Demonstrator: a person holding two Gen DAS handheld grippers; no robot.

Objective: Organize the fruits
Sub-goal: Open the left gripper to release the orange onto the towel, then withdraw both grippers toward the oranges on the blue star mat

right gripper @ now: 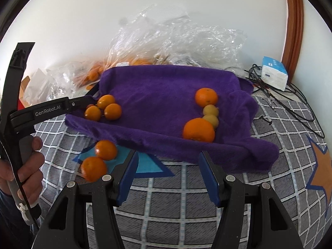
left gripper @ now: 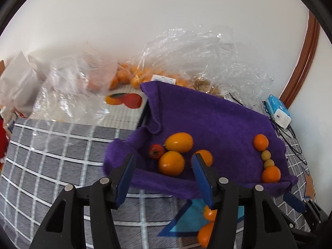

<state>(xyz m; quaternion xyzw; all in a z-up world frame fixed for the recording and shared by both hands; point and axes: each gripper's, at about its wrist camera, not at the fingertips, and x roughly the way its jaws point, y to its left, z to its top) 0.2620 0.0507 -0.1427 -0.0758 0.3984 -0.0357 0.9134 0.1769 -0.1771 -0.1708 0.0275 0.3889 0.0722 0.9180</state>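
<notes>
A purple towel [left gripper: 207, 120] [right gripper: 166, 95] lies on the checked cloth. On its left sit three orange fruits [left gripper: 171, 162] [right gripper: 112, 111] and a small red fruit [left gripper: 156, 151]. On its right, two oranges and two small yellow fruits form a line [left gripper: 267, 161] [right gripper: 209, 114]. Two oranges [right gripper: 99, 159] [left gripper: 207, 224] lie off the towel on a blue patch. My left gripper [left gripper: 164, 166] is open and empty, just in front of the left cluster. My right gripper [right gripper: 169, 164] is open and empty at the towel's front edge.
Clear plastic bags [left gripper: 186, 47] [right gripper: 176, 39] with more oranges lie behind the towel by the white wall. A blue-white box [right gripper: 274, 75] and black cables [right gripper: 290, 101] sit at the right. An orange star patch [right gripper: 321, 172] marks the cloth.
</notes>
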